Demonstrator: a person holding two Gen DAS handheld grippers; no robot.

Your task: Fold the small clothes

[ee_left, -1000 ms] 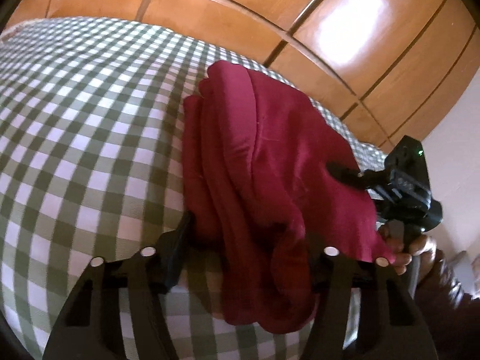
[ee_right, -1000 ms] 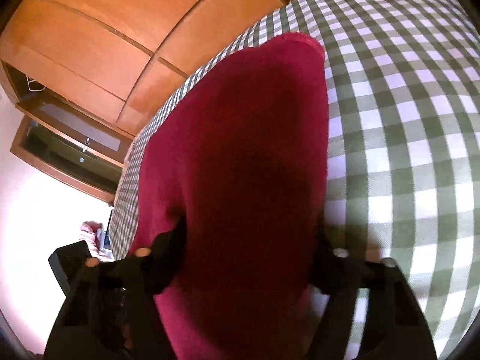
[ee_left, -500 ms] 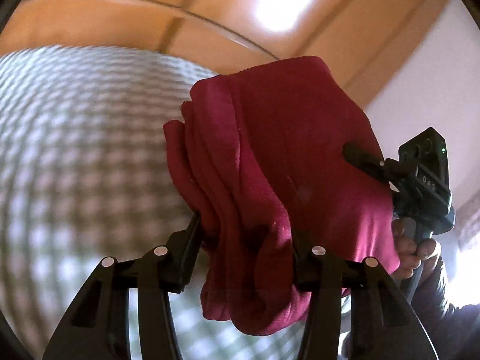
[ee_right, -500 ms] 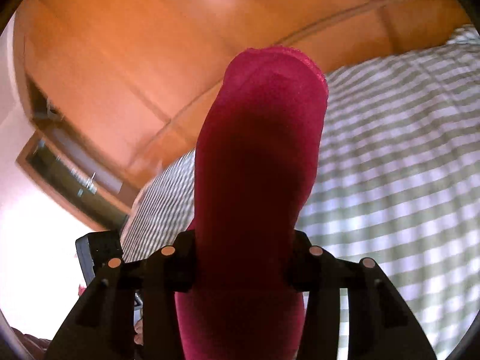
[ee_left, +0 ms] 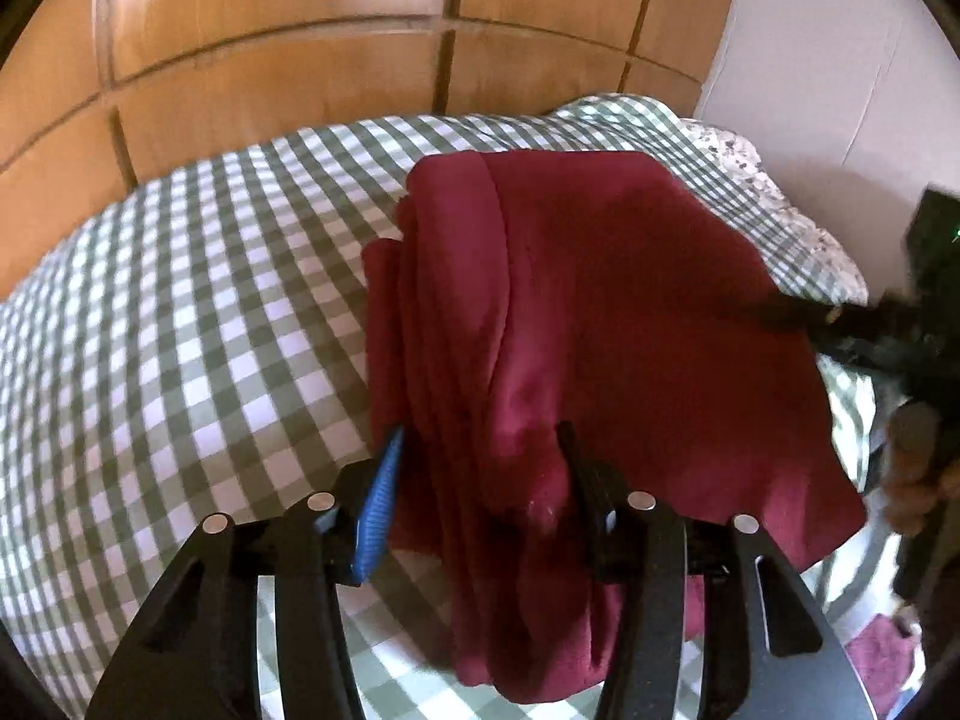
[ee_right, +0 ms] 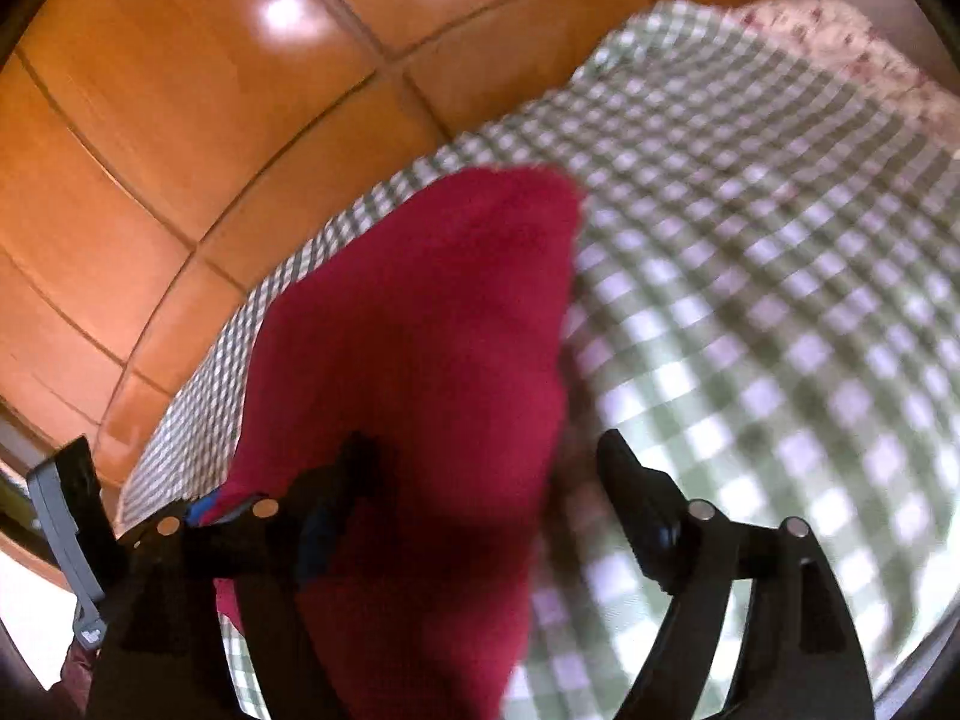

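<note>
A dark red folded garment (ee_left: 600, 300) lies on the green-and-white checked bedspread (ee_left: 180, 330). My left gripper (ee_left: 480, 456) is shut on the garment's bunched near edge, which fills the gap between its blue-padded fingers (ee_left: 381, 498). In the right wrist view the same garment (ee_right: 432, 330) runs up between the jaws of my right gripper (ee_right: 486, 462), which are opening. Its left finger still lies against the cloth. Its right finger (ee_right: 630, 492) stands clear of the cloth. From the left wrist view the right gripper (ee_left: 870, 324) shows blurred at the garment's right edge, with a hand (ee_left: 912, 468) below it.
Wooden wardrobe panels (ee_left: 270, 30) rise just behind the bed. A floral pillow or sheet (ee_left: 798, 222) lies at the bed's far right corner beside a white wall (ee_left: 840, 60). Another dark red cloth (ee_left: 882, 654) shows low on the right. The checked bedspread (ee_right: 750, 300) spreads right of the garment.
Both grippers carried the red garment across the bed toward the corner, and it now rests on the bedspread. The right jaws have spread off the cloth; the left still holds it.
</note>
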